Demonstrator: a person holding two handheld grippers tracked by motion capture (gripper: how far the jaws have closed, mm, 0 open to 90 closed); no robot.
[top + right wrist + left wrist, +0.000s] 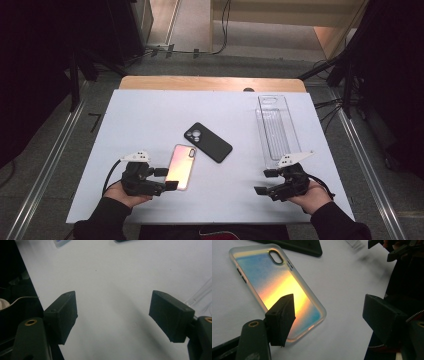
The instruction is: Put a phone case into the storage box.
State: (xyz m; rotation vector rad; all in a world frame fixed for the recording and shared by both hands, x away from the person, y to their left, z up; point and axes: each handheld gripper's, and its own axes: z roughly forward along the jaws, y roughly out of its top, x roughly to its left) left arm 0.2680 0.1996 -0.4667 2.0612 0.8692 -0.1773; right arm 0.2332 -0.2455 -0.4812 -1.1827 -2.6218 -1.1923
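Hovering with jaws wide and empty, the left gripper [168, 179] is nearing the iridescent phone case [181, 166] just ahead. Light, thin and likely slick, it is probably best pinched across its long edges.

No readable text, label, brand or number appears on anything.
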